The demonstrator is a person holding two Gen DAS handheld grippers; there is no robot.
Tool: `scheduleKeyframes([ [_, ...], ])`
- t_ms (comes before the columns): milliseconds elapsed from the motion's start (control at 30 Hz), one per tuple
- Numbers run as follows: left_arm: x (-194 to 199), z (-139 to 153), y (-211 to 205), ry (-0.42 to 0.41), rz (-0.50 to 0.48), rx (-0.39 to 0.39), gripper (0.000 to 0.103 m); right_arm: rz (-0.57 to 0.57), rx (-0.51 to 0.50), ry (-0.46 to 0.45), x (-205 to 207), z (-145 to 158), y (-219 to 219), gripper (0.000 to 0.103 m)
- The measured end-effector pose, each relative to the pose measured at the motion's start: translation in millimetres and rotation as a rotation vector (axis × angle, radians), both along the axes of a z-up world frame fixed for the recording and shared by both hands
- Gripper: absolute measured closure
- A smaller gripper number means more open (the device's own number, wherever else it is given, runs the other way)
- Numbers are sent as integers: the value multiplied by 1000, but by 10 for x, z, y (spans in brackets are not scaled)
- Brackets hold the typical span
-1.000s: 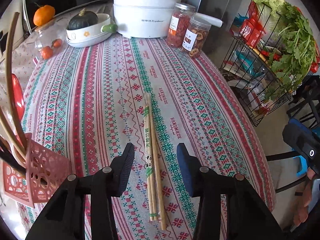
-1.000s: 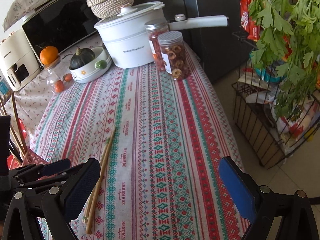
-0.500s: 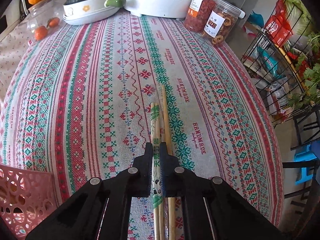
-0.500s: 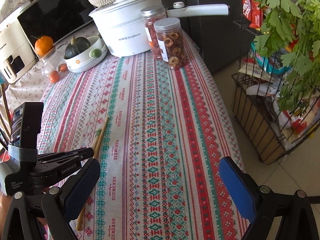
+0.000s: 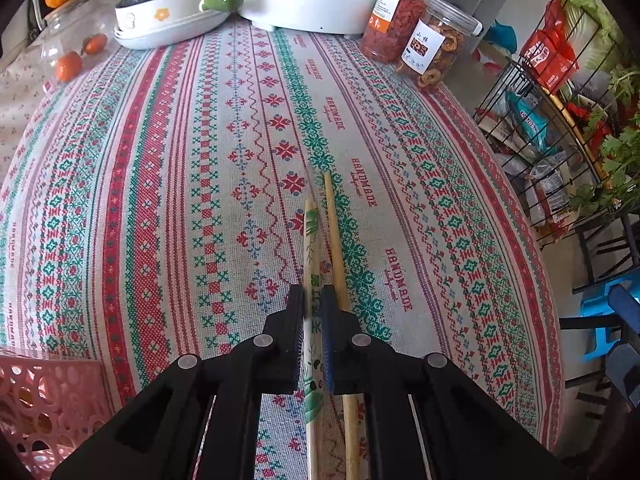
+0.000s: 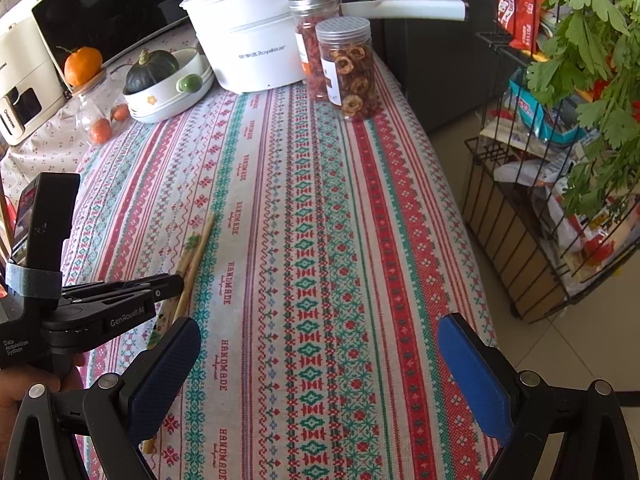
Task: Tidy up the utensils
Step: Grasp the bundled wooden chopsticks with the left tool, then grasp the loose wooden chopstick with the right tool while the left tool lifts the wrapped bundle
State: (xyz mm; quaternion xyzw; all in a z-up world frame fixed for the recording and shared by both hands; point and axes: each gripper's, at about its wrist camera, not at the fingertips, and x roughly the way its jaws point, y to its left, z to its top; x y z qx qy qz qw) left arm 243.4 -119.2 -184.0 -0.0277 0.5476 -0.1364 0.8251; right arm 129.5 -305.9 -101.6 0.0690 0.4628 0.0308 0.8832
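My left gripper [image 5: 311,300] is shut on a paper-wrapped pair of chopsticks [image 5: 311,240] that points away from me over the patterned tablecloth. A bare wooden chopstick [image 5: 334,232] lies on the cloth just right of it, outside the jaws. A pink perforated utensil basket [image 5: 44,400] sits at the lower left. In the right wrist view the left gripper [image 6: 176,280] shows at the left, clamped on the chopsticks [image 6: 196,246]. My right gripper [image 6: 316,364] is open and empty above the table's near right part.
A white pot [image 6: 256,40], two snack jars [image 6: 348,68], a bowl holding a dark squash [image 6: 168,84] and a glass jar [image 6: 96,116] line the far edge. A wire rack with greens [image 6: 560,160] stands right of the table.
My left gripper came down over the wrapped chopsticks and shut on them. The right gripper stayed open and shifted only slightly.
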Motion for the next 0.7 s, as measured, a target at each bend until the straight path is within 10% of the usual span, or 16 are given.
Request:
scheduleKeyframes([
  [700,-1081,1283,484,-316,-111,-127,94,-31,6,62,146,-81,217,5],
])
